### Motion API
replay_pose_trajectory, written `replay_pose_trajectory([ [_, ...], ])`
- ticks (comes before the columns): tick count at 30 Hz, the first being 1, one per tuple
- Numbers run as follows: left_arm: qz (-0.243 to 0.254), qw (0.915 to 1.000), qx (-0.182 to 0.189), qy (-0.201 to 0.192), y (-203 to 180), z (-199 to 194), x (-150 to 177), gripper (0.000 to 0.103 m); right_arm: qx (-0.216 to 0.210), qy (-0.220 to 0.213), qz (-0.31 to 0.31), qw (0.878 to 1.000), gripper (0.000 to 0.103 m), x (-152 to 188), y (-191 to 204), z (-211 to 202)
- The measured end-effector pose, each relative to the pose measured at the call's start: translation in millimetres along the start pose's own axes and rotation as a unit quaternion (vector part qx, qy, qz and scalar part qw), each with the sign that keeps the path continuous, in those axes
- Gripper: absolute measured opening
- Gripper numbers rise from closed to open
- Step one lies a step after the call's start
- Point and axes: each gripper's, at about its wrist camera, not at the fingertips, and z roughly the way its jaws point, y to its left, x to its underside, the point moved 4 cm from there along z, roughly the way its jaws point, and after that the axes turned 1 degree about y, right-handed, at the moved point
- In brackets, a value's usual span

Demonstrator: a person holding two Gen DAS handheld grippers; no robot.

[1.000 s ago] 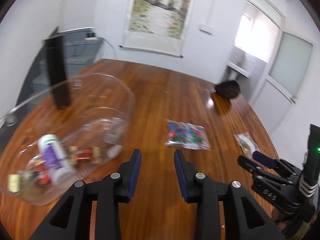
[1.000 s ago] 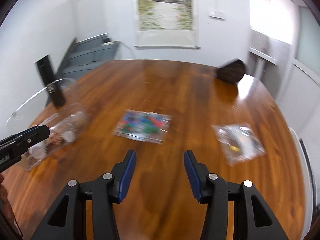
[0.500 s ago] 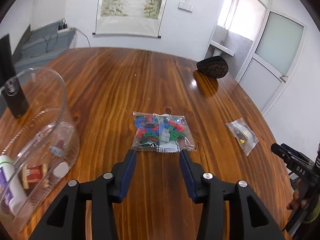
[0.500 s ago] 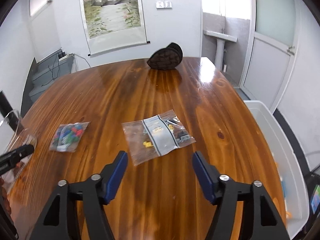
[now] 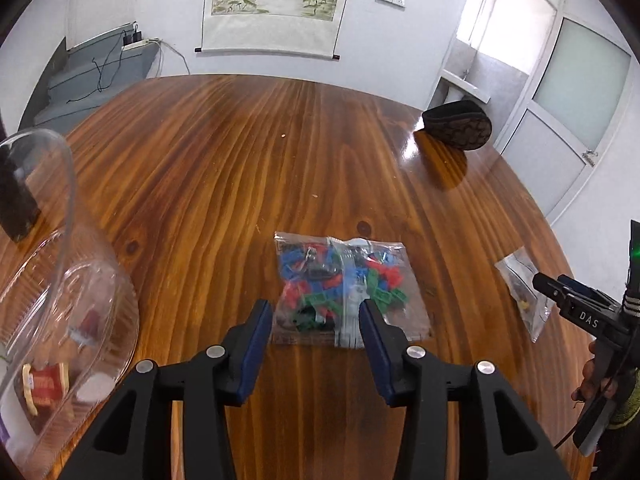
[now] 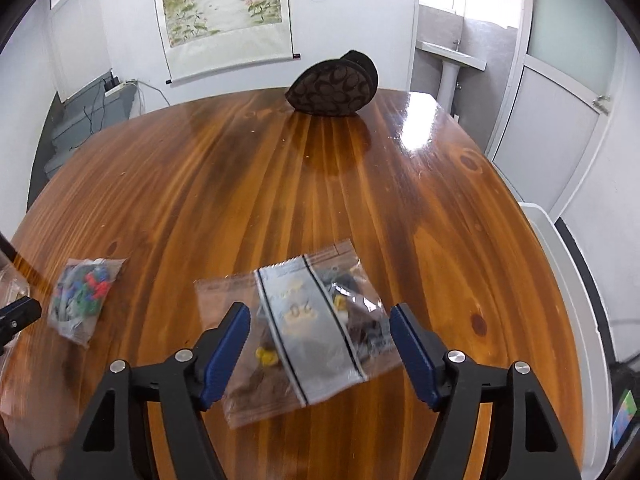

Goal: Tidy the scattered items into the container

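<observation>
Both of my grippers are sitting closer to their bags than half a second ago. My left gripper (image 5: pixel 314 330) is now reaching over the near edge of the bag of coloured bricks (image 5: pixel 340 286), which was lying just beyond its tips before; my right gripper (image 6: pixel 320 340) is now straddling the clear bag with the white label (image 6: pixel 304 332), which was lying ahead of it.

My left gripper is standing open, its blue pads on either side of the brick bag's near end, and I cannot tell whether they are touching the plastic. My right gripper is spread wide open too, with the labelled bag lying flat on the worktop (image 6: pixel 280 184) between its fingers, apart from both pads.

My left camera is showing what the right one barely catches: the clear container (image 5: pixel 60 300), off to the left of my left gripper, is already holding a red packet and some white pieces. It is also showing my right gripper (image 5: pixel 538 280) at the far right edge, poised over the labelled bag (image 5: pixel 520 280).

My right camera is showing the brick bag (image 6: pixel 82 294) well to the left of my right gripper, with the tip of my left gripper (image 6: pixel 18 314) beside it. It is also catching a white bin (image 6: pixel 576 304) beyond the worktop's right edge. Both views are showing a dark patterned pouch (image 6: pixel 336 84) at the far side of the worktop.
</observation>
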Motion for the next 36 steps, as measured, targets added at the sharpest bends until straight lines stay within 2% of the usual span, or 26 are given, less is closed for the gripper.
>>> replay_pose_trajectory([
  [6, 0.009, 0.9997, -0.012, 0.017, -6.4, 20.4, -7.1, 0.046, 0.008, 0.024, -0.011, 1.0, 0.073, -2.7, 4.9, 20.8],
  [10, 0.019, 0.9992, -0.024, 0.026, -11.5, 30.2, -8.5, 0.046, 0.003, 0.033, -0.035, 0.999, 0.074, 0.6, 14.7, 20.4],
  [15, 0.046, 0.9979, -0.033, 0.031, -18.5, 27.0, 4.9, 0.046, -0.029, 0.052, -0.048, 0.997, 0.075, 21.1, 26.5, 5.8],
  [20, 0.055, 0.9973, -0.034, 0.037, -17.7, 18.0, 31.5, 0.043, -0.073, 0.068, -0.05, 0.994, 0.074, 53.2, 40.2, -18.2],
  [23, 0.039, 0.9983, -0.017, 0.04, -12.5, 6.7, 42.4, 0.042, -0.079, 0.054, -0.055, 0.994, 0.073, 66.8, 44.0, -38.8],
  [26, 0.012, 0.9996, -0.003, 0.026, -3.2, -4.4, 42.8, 0.042, -0.084, 0.031, -0.017, 0.996, 0.074, 67.9, 31.4, -56.5],
  [29, -0.01, 0.9999, 0.01, 0.008, 6.6, -11.6, 31.9, 0.045, -0.07, 0.013, -0.006, 0.997, 0.076, 61.2, 20.2, -64.7],
  [31, -0.03, 0.9992, 0.022, 0.011, 12.6, -8.8, 21.5, 0.048, -0.061, 0.009, -0.011, 0.998, 0.08, 55.5, 19.9, -63.5],
  [36, -0.027, 0.9993, 0.018, 0.019, 6.4, 6.9, 1.6, 0.05, -0.042, 0.004, -0.034, 0.999, 0.083, 33.7, 23.7, -51.0],
])
